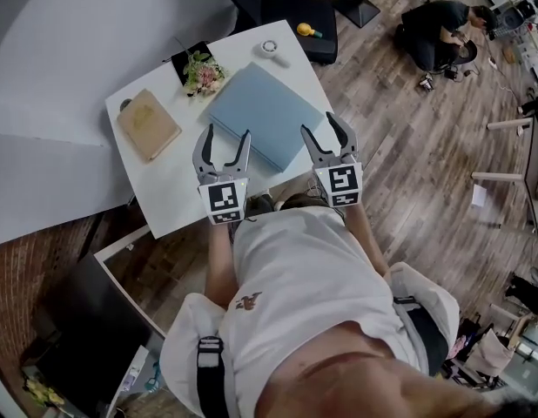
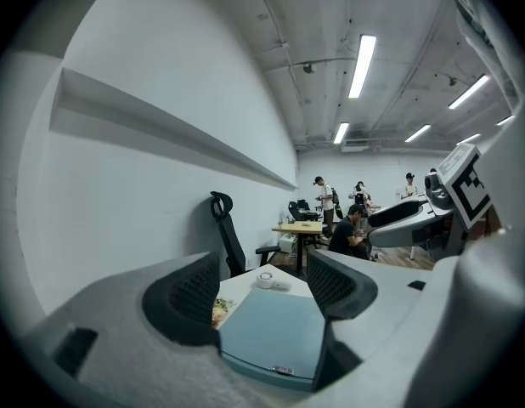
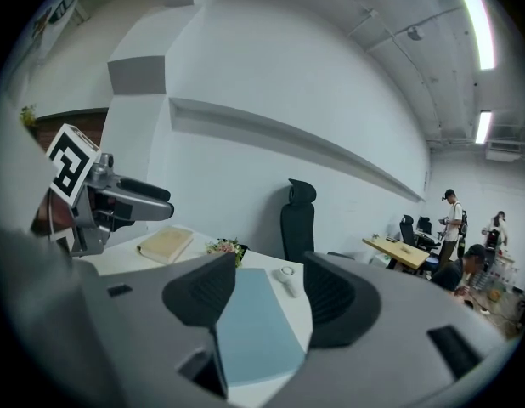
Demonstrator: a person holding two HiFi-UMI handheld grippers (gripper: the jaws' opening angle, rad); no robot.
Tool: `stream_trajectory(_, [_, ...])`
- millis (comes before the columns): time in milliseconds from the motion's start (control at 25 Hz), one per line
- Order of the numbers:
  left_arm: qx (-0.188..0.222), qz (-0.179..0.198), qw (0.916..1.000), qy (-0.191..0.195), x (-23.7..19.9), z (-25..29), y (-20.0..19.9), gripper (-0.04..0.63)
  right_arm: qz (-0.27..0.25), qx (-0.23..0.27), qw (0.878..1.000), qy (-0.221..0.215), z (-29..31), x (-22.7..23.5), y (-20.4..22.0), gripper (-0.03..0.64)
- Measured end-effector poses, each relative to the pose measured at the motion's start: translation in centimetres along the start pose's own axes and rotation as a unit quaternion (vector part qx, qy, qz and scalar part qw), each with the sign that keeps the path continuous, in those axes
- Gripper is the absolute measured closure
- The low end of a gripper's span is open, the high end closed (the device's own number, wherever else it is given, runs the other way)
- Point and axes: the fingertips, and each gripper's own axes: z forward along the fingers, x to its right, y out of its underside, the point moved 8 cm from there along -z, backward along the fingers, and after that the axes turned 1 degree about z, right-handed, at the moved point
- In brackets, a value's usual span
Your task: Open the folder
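Note:
A closed light-blue folder lies flat on the white table, also seen as the folder in the left gripper view and the folder in the right gripper view. My left gripper hovers open over the table at the folder's near left corner, nothing between its jaws. My right gripper stands open just off the folder's near right edge, empty too. Both point toward the folder without touching it.
On the table stand a tan book, a small bunch of flowers with a dark phone behind it, and a white round gadget. A black office chair stands behind the table. A person crouches on the wooden floor at right.

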Motion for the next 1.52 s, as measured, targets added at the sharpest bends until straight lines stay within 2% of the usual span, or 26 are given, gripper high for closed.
stream_trajectory(160, [-0.011,-0.008,0.9999,0.0,-0.7,0.9,0.9,0.265,-0.004,-0.009,1.0,-0.004,1.4,0.2,0.0,0.37])
stream_trajectory(400, [-0.041,-0.024,0.9988,-0.014,-0.8,2.0,2.8,0.265,-0.019,-0.027,0.999,-0.037,3.6,1.0,1.0,0.365])
stream_trajectory(560, [-0.063,-0.03,0.997,-0.033,-0.3,2.8,4.3,0.265,-0.03,-0.033,0.996,-0.071,5.4,1.6,2.0,0.364])
stream_trajectory(720, [-0.087,-0.049,0.9927,-0.068,0.6,2.9,6.1,0.265,-0.053,-0.047,0.989,-0.127,6.8,2.0,3.5,0.364])
stream_trajectory(960, [-0.116,-0.079,0.9826,-0.122,2.1,2.9,8.2,0.267,-0.095,-0.058,0.97,-0.218,8.7,2.5,5.0,0.364])
stream_trajectory(1240, [-0.14,-0.119,0.9667,-0.178,3.9,2.3,10.8,0.27,-0.154,-0.076,0.939,-0.299,10.0,2.2,6.5,0.366])
stream_trajectory(1360, [-0.15,-0.131,0.9597,-0.198,4.7,2.0,12.0,0.27,-0.176,-0.077,0.922,-0.335,10.4,1.6,7.4,0.365])
stream_trajectory(1520, [-0.164,-0.147,0.9489,-0.226,5.7,1.7,13.3,0.272,-0.209,-0.076,0.895,-0.387,10.7,0.5,8.5,0.365])
